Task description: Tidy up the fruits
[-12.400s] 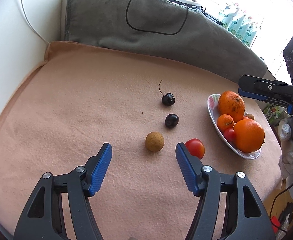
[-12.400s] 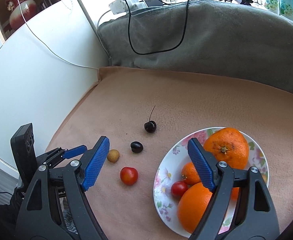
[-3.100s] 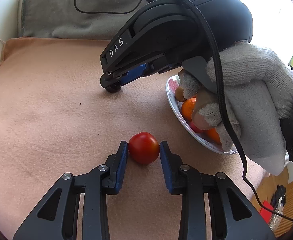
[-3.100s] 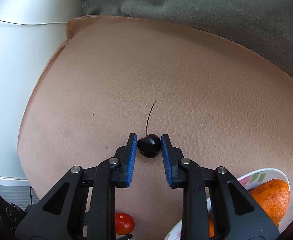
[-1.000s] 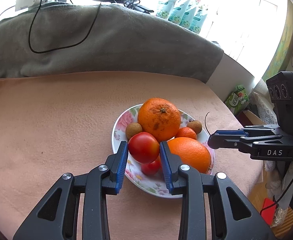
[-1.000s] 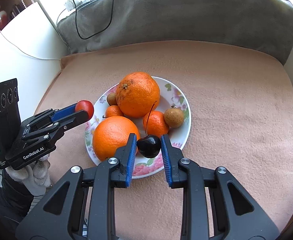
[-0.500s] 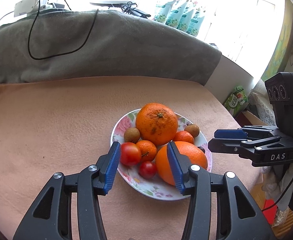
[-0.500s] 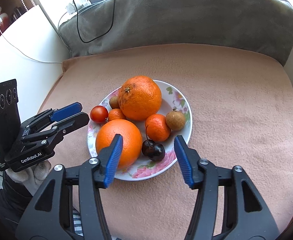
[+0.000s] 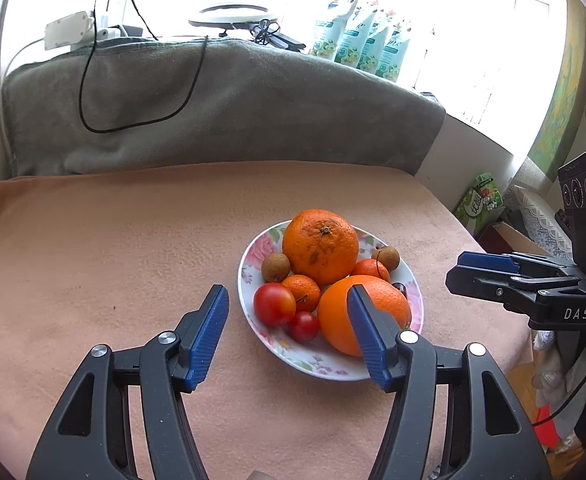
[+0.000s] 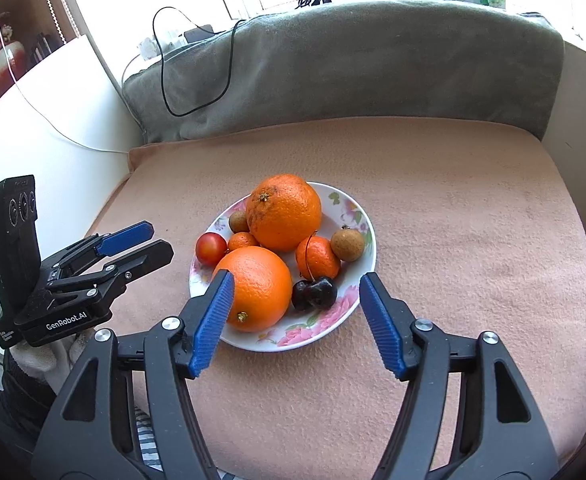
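Both fruits you carried now lie in the round floral china plate: the red tomato at its left rim, the dark cherry beside the big orange. Left tool and right tool have just been opening, empty. Nothing seems left outside the plate, so back away.

We hold two matching tools. Our left hand-held gripper has black plastic arms with triangular cut-outs, round silver screws at the pivots, and ribbed blue pads on its fingers. Our right hand-held gripper is built the same way. Seen from the side, the left unit carries white "GenRobot.AI" lettering and a tall black box with three round lenses; the right unit reads "DAS". A thin black cable hangs beneath the right unit. We wear a pale knitted glove and a dark sleeve.
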The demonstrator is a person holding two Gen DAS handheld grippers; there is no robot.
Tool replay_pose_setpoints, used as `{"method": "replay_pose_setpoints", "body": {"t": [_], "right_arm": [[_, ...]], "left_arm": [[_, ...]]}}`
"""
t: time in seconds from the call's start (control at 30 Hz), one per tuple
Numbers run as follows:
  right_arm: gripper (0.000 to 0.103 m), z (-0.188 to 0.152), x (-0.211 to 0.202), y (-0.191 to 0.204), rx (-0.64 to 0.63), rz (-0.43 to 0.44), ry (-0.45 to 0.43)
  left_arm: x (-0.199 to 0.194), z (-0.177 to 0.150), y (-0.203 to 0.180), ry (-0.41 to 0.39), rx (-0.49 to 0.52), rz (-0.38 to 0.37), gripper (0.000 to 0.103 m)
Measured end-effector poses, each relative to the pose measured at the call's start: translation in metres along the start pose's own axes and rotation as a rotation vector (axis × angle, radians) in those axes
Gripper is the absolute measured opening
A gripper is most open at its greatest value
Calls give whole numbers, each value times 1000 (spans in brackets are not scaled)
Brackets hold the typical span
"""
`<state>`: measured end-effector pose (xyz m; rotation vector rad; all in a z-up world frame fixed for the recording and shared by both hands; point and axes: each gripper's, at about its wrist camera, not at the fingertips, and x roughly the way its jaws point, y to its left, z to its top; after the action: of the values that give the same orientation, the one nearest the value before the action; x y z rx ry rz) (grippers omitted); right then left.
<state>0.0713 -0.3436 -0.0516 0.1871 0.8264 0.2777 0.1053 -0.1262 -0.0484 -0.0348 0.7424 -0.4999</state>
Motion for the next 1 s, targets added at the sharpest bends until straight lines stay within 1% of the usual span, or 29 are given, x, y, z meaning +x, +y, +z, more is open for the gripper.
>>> {"method": "replay_pose_setpoints", "body": {"t": [0.23, 0.3, 0.37, 0.43, 0.5, 0.57, 0.8, 0.87, 1.0], "right_arm": [[71, -18, -24, 10, -5, -178, -90], [78, -22, -30, 13, -1, -210, -108], [82, -26, -36, 17, -1, -242, -131], [83, -30, -40, 21, -5, -283, -155], [91, -34, -45, 24, -5, -326, -177], [94, -38, -50, 25, 7, -341, -198], [94, -51, -65, 24, 42, -396, -249], [94, -52, -67, 24, 43, -399, -253], [94, -53, -69, 23, 53, -389, -262]], "left_arm": [[-29, -9, -5, -32, 16, 53, 68], [-37, -12, -8, -42, 20, 72, 71], [-44, -14, -13, -52, 29, 99, 71], [-52, -18, -17, -63, 38, 126, 71], [-57, -22, -20, -64, 44, 139, 71], [-61, -26, -22, -63, 48, 154, 72], [-70, -39, -24, -58, 35, 197, 74], [-71, -39, -23, -62, 28, 211, 78], [-75, -38, -23, -76, 34, 228, 78]]}}
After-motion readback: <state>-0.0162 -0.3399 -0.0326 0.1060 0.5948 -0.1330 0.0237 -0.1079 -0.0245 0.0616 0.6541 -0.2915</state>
